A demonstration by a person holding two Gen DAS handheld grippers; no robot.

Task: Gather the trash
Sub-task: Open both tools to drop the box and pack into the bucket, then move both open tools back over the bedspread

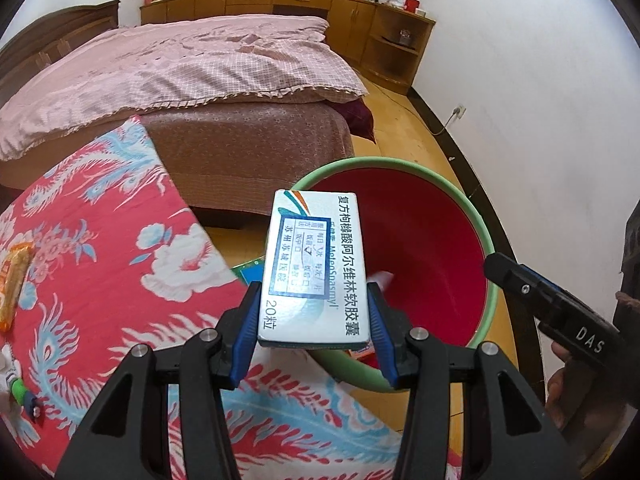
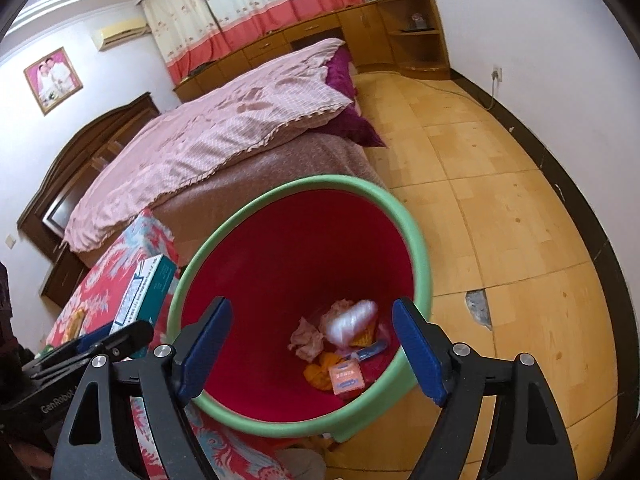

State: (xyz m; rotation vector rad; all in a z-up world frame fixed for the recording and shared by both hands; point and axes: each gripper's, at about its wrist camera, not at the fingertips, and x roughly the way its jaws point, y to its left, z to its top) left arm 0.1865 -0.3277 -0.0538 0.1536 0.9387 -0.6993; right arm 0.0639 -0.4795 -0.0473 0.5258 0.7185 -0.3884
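Two grippers up: our left gripper [image 1: 314,316] pinches the white medicine box [image 1: 316,268] over the red floral cloth's [image 1: 100,260] edge, beside the bin. Right gripper [image 2: 308,344] is spread wide, empty, above the green-rimmed red bin [image 2: 416,240] holding crumpled tissue [image 2: 308,340] and wrappers [image 2: 346,378]. Bed [image 2: 240,120] beyond.

The place was a home bedroom: a bed [image 2: 224,128] with quilt, curtains [image 2: 256,12], wooden cabinets [image 1: 304,4] and a framed portrait [image 2: 53,80].

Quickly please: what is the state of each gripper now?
Left gripper: shut on the medicine box.
Right gripper: open, holding nothing, above the bin.
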